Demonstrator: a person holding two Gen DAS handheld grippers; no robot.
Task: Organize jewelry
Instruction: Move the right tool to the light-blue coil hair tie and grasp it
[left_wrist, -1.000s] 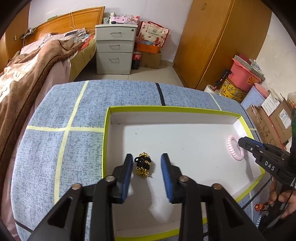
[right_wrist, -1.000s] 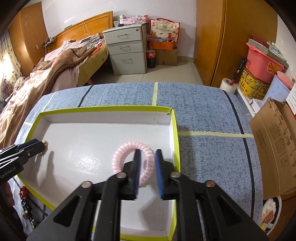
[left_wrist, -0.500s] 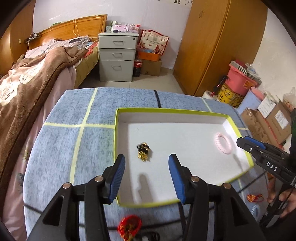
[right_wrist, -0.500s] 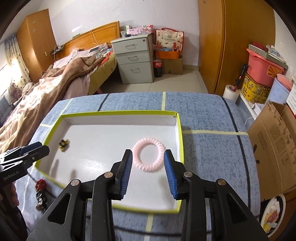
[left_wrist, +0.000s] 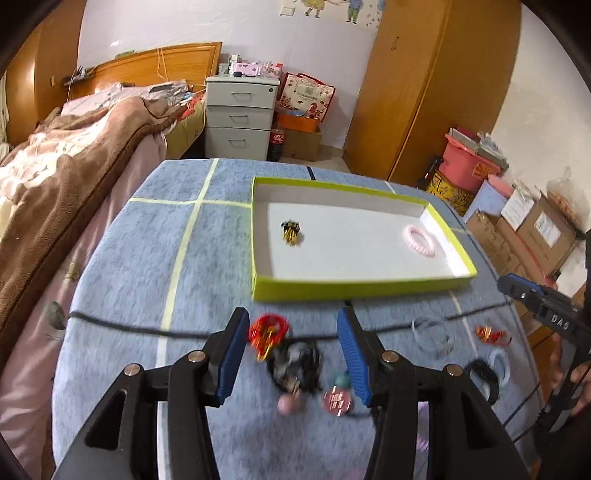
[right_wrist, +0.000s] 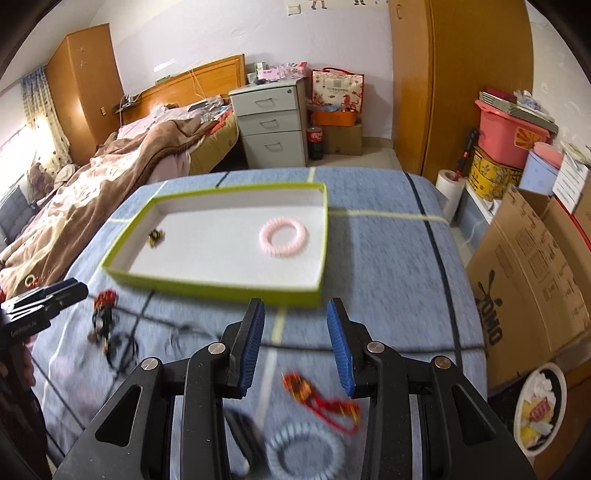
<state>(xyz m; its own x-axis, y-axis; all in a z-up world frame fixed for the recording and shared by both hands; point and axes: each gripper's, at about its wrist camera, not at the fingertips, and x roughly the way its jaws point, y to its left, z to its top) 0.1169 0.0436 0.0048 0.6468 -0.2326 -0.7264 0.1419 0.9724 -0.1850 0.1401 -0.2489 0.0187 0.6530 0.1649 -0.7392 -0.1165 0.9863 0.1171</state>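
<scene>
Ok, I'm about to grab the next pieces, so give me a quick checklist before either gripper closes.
1. Left gripper open, empty: ok.
2. Right gripper open, empty: ok.
3. Red charm bracelet between the left fingers: ok, though touching the black bracelet.
4. Red cord ornament between the right fingers: ok.
5. Green-rimmed box has free floor beside the pink coil bracelet and gold-and-black beads: ok.
6. Exact grip point: cannot tell, blurred.

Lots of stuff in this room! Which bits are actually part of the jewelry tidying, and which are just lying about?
Part of the job:
green-rimmed tray
pink coil bracelet and gold-black piece, both in the tray
red ornament and red-gold charm, loose on the blue cloth
left gripper, right gripper

Just lying about:
bed
drawer cabinet
cardboard boxes
</scene>
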